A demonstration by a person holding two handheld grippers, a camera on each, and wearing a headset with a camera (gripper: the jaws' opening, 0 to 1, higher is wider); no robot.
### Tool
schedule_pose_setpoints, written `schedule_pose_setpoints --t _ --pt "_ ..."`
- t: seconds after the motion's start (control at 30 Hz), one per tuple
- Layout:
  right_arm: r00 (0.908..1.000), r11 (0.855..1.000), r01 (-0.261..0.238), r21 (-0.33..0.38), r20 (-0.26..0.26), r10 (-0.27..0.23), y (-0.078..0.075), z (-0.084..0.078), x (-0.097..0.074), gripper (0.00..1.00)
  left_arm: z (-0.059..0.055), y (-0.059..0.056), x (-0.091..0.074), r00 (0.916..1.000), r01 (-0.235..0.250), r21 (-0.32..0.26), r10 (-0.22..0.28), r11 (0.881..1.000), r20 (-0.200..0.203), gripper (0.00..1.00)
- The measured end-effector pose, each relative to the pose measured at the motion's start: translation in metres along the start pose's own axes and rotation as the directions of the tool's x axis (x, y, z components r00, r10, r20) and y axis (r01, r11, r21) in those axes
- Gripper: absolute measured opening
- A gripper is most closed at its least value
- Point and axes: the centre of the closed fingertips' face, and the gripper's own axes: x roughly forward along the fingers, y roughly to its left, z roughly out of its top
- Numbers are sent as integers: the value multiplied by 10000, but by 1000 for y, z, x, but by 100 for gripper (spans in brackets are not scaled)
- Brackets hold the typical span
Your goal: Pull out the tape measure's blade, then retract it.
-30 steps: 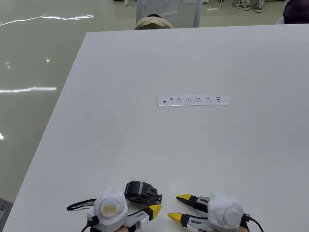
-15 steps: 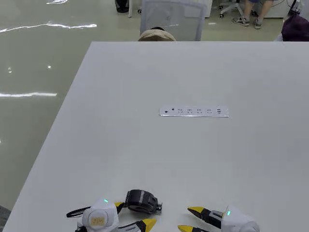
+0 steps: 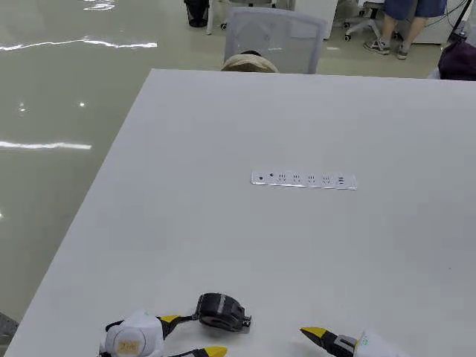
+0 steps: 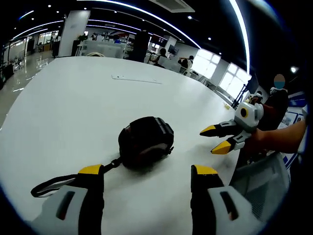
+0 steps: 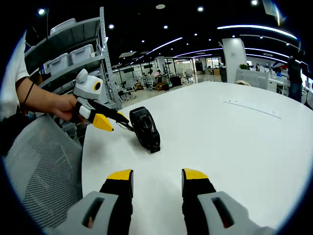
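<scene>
No writing can be read. The power strip point(image 3: 303, 180) on the table point(image 3: 223, 245) carries small dark marks (print or sockets, too small to tell). The tape measure point(image 4: 145, 142) is too dark to read.

Matt blk plastic tape measure point(image 3: 221, 311); smooth matt wht table point(image 3: 260, 245); glossy floor point(image 3: 59, 111).

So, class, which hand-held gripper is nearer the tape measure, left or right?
Left. The left hand-held gripper has the tape measure just ahead of its open jaws; the right hand-held gripper is farther off on its other side.
</scene>
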Motion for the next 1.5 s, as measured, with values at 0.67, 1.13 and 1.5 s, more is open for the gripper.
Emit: schedule_pose_setpoints --t 0.67,1.13,1.5 --pt "9990 9990 429 -77 86 -428 -1 3 -24 41 -5 -2 -27 9997 168 252 -172 9995 185 71" --pt "9967 9969 754 -211 316 -747 2 11 -41 42 -6 8 -47 9988 -249 317 235 9992 436 72" --pt "9937 9944 1041 -198 436 -1032 6 13 -49 43 -7 14 -58 9967 -448 -11 447 9990 682 76"
